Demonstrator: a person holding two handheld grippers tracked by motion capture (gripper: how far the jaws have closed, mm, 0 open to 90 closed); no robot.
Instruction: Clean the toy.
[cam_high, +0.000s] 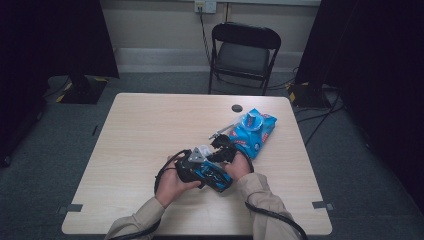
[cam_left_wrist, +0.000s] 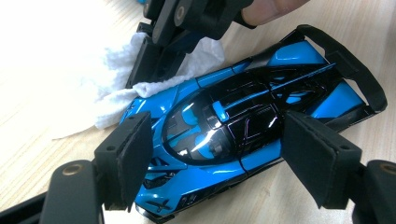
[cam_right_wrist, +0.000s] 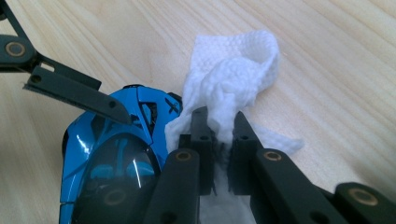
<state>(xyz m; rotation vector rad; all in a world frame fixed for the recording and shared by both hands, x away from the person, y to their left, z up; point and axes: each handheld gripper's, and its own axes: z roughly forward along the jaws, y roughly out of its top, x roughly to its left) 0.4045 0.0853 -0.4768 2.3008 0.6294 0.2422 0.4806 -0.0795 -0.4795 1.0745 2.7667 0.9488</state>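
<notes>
While the blue toy car (cam_left_wrist: 243, 126) is bracketed on the counter (cam_high: 150, 130) by the pads of the left gripper (cam_left_wrist: 217, 156), whose contact cannot be told, a white wipe (cam_right_wrist: 233, 79) is pinched by the closed right gripper (cam_right_wrist: 219, 140). In the right gripper view the car's nose lies at about nine o'clock of the wipe, its long axis running toward six, so a sideways stroke is judged due.

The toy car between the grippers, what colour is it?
The car is bright blue with glossy black panels; the left gripper view shows it best.
</notes>
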